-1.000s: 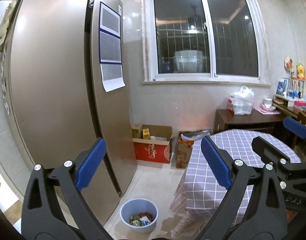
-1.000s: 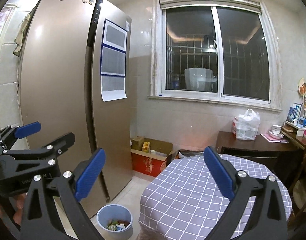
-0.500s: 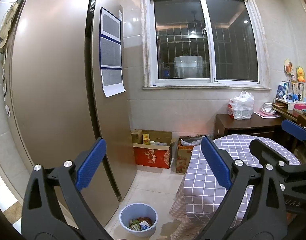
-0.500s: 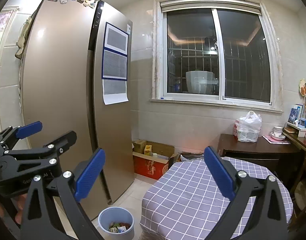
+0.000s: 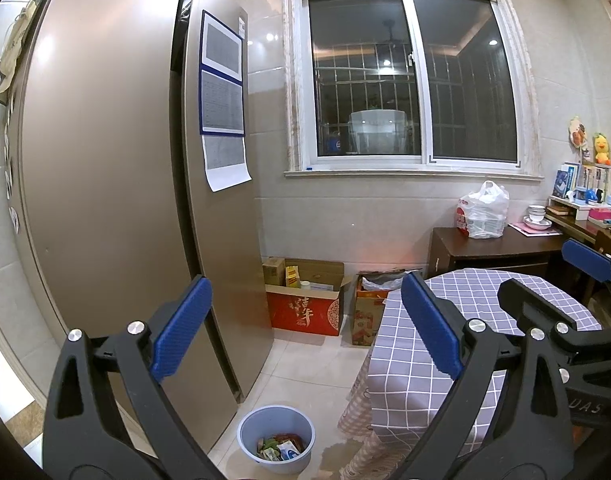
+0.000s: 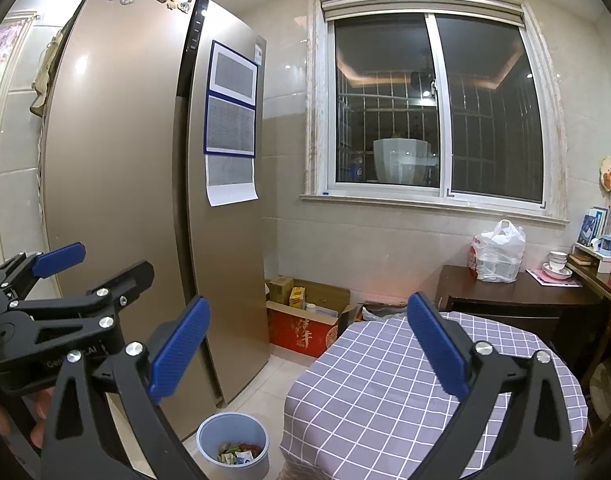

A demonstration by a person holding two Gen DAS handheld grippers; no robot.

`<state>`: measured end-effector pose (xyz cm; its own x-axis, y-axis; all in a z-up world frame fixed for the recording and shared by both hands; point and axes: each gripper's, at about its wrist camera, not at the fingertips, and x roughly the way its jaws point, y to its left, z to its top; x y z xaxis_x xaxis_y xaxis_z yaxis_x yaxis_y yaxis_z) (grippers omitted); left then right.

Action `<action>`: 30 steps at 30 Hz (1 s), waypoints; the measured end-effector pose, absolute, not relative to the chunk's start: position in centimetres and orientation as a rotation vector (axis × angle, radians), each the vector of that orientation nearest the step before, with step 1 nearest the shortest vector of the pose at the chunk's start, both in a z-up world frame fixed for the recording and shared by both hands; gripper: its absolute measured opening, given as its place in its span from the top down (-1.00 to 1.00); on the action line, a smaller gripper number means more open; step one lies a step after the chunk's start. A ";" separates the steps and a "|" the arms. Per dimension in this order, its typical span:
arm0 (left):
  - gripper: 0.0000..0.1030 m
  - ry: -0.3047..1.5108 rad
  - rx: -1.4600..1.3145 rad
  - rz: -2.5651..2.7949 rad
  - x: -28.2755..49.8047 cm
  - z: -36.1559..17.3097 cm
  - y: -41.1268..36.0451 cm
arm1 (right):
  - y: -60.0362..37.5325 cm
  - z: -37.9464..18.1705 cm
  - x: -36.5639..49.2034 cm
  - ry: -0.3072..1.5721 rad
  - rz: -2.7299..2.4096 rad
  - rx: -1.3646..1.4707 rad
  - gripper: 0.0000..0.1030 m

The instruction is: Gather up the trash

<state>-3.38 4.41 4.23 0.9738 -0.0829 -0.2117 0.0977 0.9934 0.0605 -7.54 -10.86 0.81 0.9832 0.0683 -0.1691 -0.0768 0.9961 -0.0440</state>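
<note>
Left gripper [image 5: 305,328]: blue ribbed pads spread wide, empty.
Right gripper [image 6: 305,344]: likewise agape, empty; black frame cut off below.
Bin [image 5: 276,438]: one round blue plastic pail on the floor tiles beside the fridge [image 5: 105,200], wrappers [image 5: 279,448] inside, too jumbled to count.
Table [image 6: 385,392]: checked cloth, bare.
Boxes [image 5: 305,304]: two cardboard, against the wall.

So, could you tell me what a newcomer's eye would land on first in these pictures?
Probably the tall bronze fridge filling the left side, with papers stuck to its door, and the dark barred window on the far wall. Next, the checked tablecloth at lower right and the blue bin of wrappers on the floor between fridge and table. Both grippers, left and right, are open and empty.
</note>
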 end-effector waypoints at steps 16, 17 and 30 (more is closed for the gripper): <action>-0.82 0.214 0.073 -0.088 -3.1 4.0 4.4 | -11.1 0.6 -7.2 0.179 0.074 -0.045 -0.88; -0.82 0.214 0.073 -0.088 -3.0 4.0 4.4 | -11.1 0.6 -7.2 0.181 0.076 -0.044 -0.88; -0.82 0.218 0.074 -0.086 -2.9 3.5 4.4 | -11.4 0.4 -7.0 0.186 0.076 -0.039 -0.88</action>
<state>-2.85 4.38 3.50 0.9726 -0.0773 -0.2193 0.0934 0.9936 0.0640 -7.02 -11.36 0.37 0.9798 0.0721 -0.1863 -0.0794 0.9963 -0.0320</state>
